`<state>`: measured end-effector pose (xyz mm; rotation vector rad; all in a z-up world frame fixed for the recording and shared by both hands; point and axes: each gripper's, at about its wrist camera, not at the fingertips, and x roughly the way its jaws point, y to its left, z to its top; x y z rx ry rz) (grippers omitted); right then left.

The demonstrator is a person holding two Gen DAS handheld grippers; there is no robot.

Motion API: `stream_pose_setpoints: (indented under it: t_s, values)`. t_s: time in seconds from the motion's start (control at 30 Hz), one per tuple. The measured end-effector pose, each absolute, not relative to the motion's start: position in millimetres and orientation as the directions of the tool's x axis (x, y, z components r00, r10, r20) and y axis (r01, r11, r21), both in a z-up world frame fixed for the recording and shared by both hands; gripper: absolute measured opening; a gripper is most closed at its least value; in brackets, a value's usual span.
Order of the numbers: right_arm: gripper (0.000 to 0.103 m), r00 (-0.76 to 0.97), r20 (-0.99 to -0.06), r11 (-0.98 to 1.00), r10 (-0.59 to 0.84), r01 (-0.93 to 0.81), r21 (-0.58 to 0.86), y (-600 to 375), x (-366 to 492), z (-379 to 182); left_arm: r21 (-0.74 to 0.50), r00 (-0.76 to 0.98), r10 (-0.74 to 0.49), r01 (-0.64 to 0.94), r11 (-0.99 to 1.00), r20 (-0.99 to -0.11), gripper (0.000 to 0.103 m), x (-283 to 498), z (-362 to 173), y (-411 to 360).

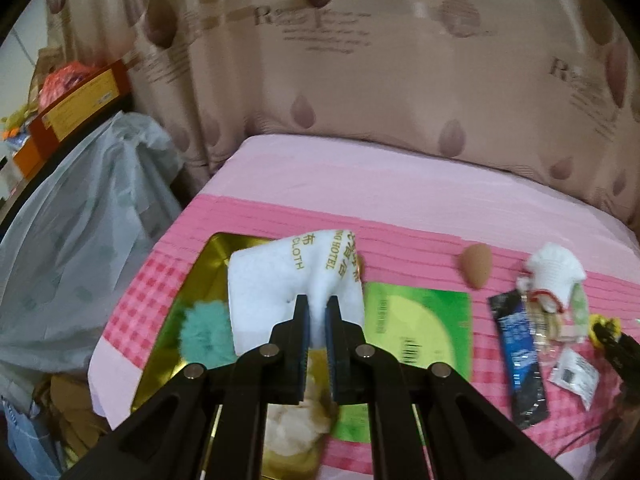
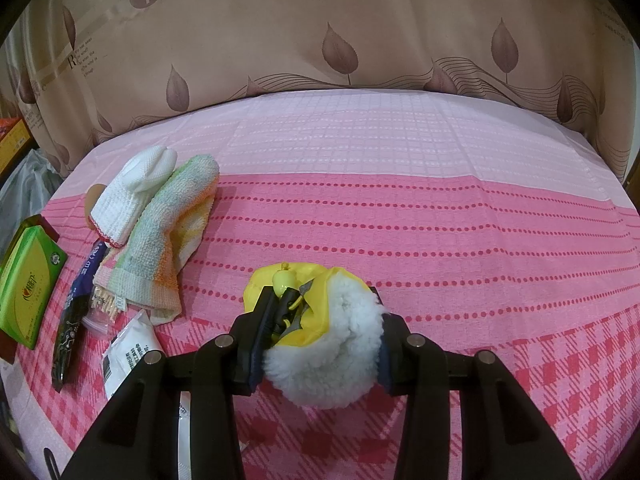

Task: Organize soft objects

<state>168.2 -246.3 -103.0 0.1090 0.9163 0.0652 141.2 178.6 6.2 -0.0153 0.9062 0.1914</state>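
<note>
**Both grippers hold soft things over the pink table**

Left wrist view: the left gripper (image 1: 317, 308) tilts downward, its jaws pinched together on a white cloth (image 1: 296, 280) that hangs above a gold tray (image 1: 188, 280), beside a teal pompom (image 1: 206, 334).

Right wrist view: the right gripper (image 2: 320, 334) angles down at the tablecloth (image 2: 440, 232), jaws clamped on a yellow-and-white fluffy toy (image 2: 332, 344). A striped mitt (image 2: 168, 240) lies well to the left.

Domestic room: beige leaf-printed fabric curtain (image 2: 320, 40), pink checked cloth-covered tabletop (image 2: 440, 220), stacked orange and yellow cardboard boxes (image 1: 76, 100) alongside
</note>
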Motion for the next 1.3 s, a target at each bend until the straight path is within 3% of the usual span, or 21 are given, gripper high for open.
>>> stream_pose_setpoints:
  t_s: [0.47,1.3]
  values:
    - [0.04,0.607,-0.788,0.993,0.101,-0.01,0.119,-246,168,-103,0.099,0.54,0.217,-0.238,0.966,-0.813,0.007,158,-28,224]
    - [0.041,0.606,-0.79,0.993,0.097,-0.011,0.114,-247,169,-102,0.135,0.461,0.21,-0.19,0.972,-0.862,0.011,189,-76,230]
